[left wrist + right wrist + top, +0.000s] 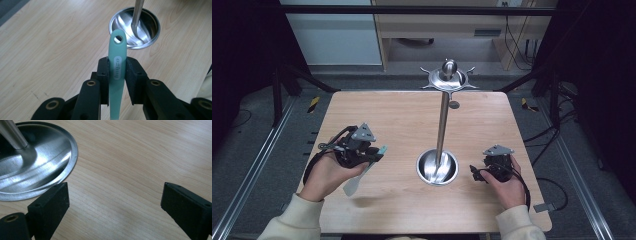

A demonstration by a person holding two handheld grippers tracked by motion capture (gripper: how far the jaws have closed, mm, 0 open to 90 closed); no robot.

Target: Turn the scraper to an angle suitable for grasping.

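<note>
We list a teal spatula (117, 62) of smooth, matt plastic or silicone; a rack (443, 120) of polished, mirror-bright metal with a glossy dished base; a table (382, 115) of pale, matt wood grain; matt black gripper jaws.

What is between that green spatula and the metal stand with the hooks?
Nothing visible: the green spatula, held in the left gripper, has bare table between it and the metal stand; the right gripper sits on the stand's far side.
</note>
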